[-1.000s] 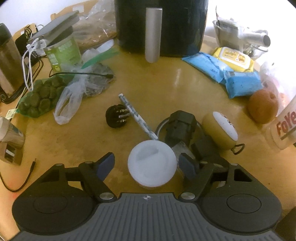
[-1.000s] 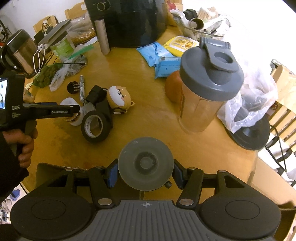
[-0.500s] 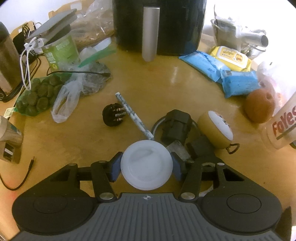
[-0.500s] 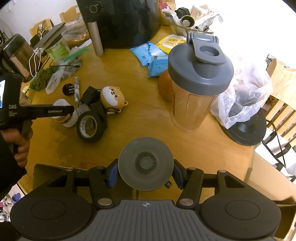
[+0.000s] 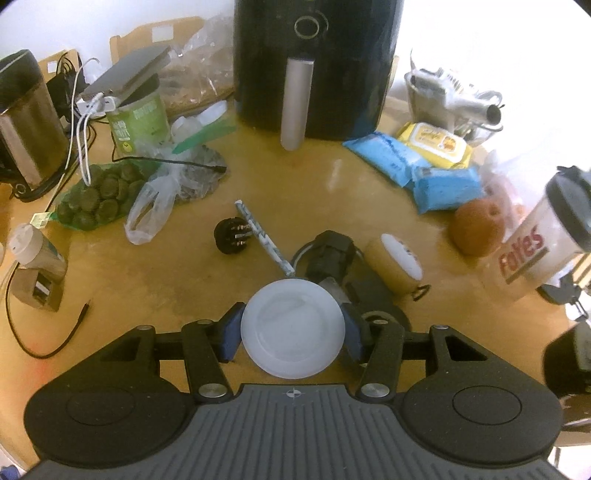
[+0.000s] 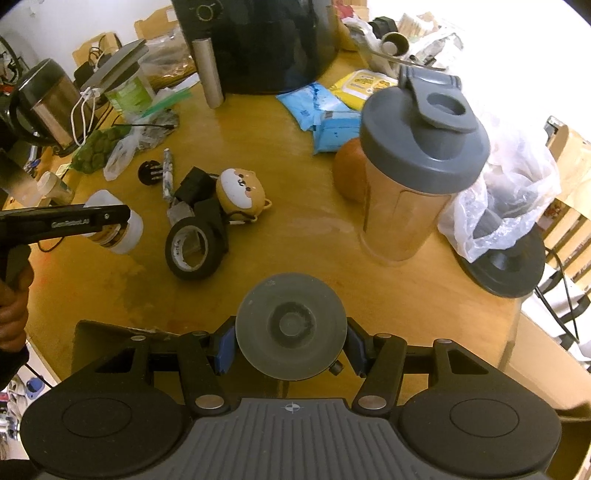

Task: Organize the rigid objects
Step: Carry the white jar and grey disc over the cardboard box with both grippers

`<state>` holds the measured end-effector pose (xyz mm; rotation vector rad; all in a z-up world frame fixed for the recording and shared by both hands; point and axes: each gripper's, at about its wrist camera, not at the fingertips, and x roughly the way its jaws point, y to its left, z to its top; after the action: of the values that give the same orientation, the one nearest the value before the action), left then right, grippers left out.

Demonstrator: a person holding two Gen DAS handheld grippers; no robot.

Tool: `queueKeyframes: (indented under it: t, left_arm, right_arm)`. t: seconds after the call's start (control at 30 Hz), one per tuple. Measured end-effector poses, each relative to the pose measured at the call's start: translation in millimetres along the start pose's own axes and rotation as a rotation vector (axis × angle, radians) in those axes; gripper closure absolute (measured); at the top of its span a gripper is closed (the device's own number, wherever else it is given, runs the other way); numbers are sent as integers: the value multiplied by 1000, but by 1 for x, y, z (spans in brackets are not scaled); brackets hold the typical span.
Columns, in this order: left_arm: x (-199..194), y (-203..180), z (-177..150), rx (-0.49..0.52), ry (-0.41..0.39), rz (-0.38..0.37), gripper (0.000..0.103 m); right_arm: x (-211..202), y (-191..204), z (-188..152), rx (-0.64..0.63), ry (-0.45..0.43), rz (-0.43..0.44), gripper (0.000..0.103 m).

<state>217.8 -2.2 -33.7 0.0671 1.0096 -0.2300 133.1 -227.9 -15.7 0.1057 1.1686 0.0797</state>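
White-lidded jar [image 5: 292,328]: clamped upright in L gripper [image 5: 291,330], clear of table [image 5: 177,266]; R gripper [image 6: 291,334] clamps grey disc [image 6: 291,326], further right.

a round-edged wooden table [image 6: 303,229] fills the room's middle. a slatted wooden chair [image 6: 565,236] stands by its right edge. pale wall [image 5: 92,22] behind; glaring light from the right.

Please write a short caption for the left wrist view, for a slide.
Left claw shut on a white-lidded jar above a cluttered wooden table.
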Motion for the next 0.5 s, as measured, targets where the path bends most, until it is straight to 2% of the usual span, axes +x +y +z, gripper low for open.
queueKeyframes:
  t: [0.5]
  left_arm:
    - [-57,-5,-26,-27,-29,-76,50]
  right_arm:
    - [3,17,-2,-35,19,63,42]
